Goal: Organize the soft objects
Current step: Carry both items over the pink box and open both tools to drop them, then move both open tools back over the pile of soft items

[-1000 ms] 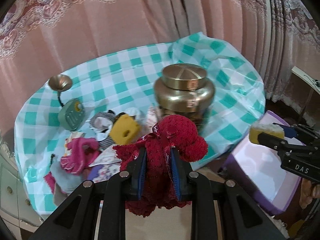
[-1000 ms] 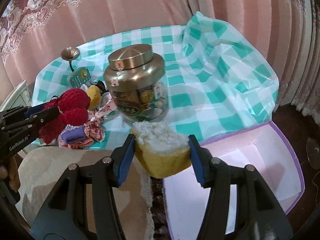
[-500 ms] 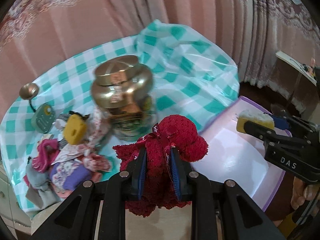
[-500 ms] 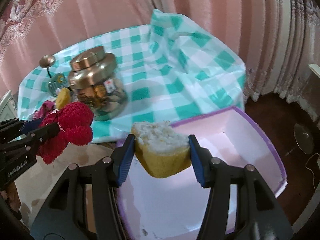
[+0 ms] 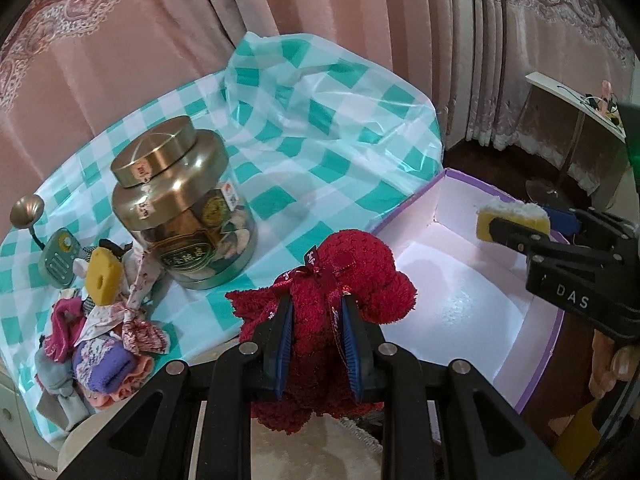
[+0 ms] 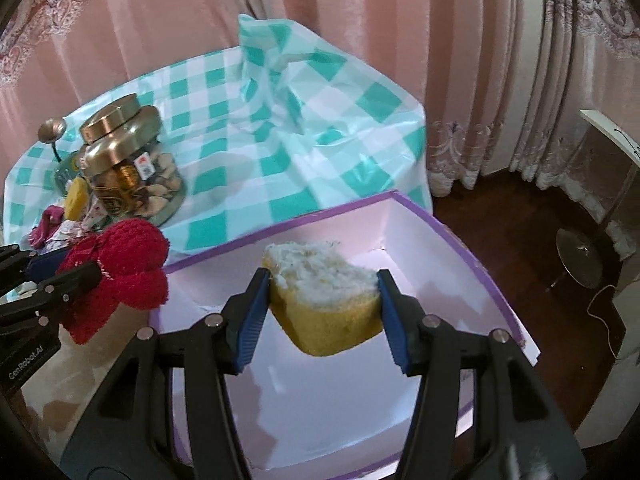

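Crimson terry cloth fills the grip of your left gripper (image 5: 316, 334); its blue-padded fingers are clamped on the fluffy dark-red plush toy with a ribbon at its neck (image 5: 340, 280), which hangs in the air at the near left edge of the open pink box with a purple rim (image 5: 536, 344); seen from the right wrist, that toy (image 6: 120, 268) sits left of the box's (image 6: 460, 240) near corner. Your right gripper (image 6: 322, 312) is pressed closed on the yellow sponge block with a white crumbly top (image 6: 326, 300), holding it above the pale inside of the box; from the left wrist the same sponge (image 5: 512, 222) shows over the far right part of the box, pinched in the black fingers of the right gripper (image 5: 520, 232).

Left of the box lies the teal-and-white checked plastic tablecloth (image 5: 320, 132); on it stands the glass jar with a brass-coloured lid (image 5: 180, 204), upright. Just left of the jar you have a heap of soft things: a yellow foam piece with a hole (image 5: 103, 276), a floral fabric bow (image 5: 142, 324), a purple rolled cloth (image 5: 108, 364) and a magenta cloth (image 5: 60, 328), touching one another; beside them, farther left, a small green radio-shaped object (image 5: 58, 258) and a brass horn on a thin stem (image 5: 26, 210). Pink pleated curtains (image 6: 360, 40) hang behind.
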Demonstrator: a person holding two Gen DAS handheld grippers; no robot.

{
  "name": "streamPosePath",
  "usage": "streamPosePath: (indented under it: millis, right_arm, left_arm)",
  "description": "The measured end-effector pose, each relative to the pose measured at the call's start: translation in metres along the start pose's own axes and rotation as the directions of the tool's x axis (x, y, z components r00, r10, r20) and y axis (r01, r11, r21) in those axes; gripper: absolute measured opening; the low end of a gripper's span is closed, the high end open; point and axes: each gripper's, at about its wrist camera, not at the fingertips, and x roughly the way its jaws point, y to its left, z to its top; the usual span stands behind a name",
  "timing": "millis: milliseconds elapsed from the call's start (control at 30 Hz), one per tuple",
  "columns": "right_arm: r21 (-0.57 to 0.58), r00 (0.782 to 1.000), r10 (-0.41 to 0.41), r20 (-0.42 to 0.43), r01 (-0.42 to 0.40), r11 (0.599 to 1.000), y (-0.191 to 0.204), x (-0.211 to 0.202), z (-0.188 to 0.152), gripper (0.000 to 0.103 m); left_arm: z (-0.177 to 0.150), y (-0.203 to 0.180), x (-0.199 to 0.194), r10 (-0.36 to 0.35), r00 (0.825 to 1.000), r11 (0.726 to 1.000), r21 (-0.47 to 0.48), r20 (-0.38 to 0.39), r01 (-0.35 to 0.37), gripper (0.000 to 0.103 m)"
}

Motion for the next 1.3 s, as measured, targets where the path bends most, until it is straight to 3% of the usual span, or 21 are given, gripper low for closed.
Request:
streamPosePath:
  millis: [300, 400, 567, 900, 1300]
  right_arm:
    - [0.016, 0.998, -0.065, -0.016, 0.066, 0.998, -0.02, 0.006, -0.005, 0.058]
    - [0.025, 0.996, -0.088, -0.024, 0.089, 0.996, -0.025, 0.008, -0.006, 0.061]
    - [0.041, 0.995, -0.096, -0.035, 0.097, 0.994, -0.03, 0.01, -0.007, 0.075]
    - [-0.003, 0.999, -0.053, -0.007, 0.053, 0.999, -0.007, 0.002, -0.003, 0.077]
    - [-0.111, 0.999, 0.046, 0.014, -0.044, 0.993, 0.059, -0.012, 0.006, 0.077]
  left_arm:
    - [0.003, -0.014, 0.009, -0.009, 1.0, 1.0, 0.019, -0.013, 0.009, 0.024]
    - [0.005, -0.019, 0.011, -0.014, 1.0, 1.0, 0.022, -0.017, 0.015, 0.033]
    - [0.006, -0.028, 0.013, 0.0, 1.0, 0.999, 0.054, -0.015, 0.0, 0.059]
    - [0.001, -0.007, 0.004, 0.072, 0.997, 0.997, 0.0, -0.004, -0.072, 0.06]
    - [-0.037, 0.08, -0.024, 0.187, 0.982, 0.964, -0.19, -0.018, -0.187, 0.06]
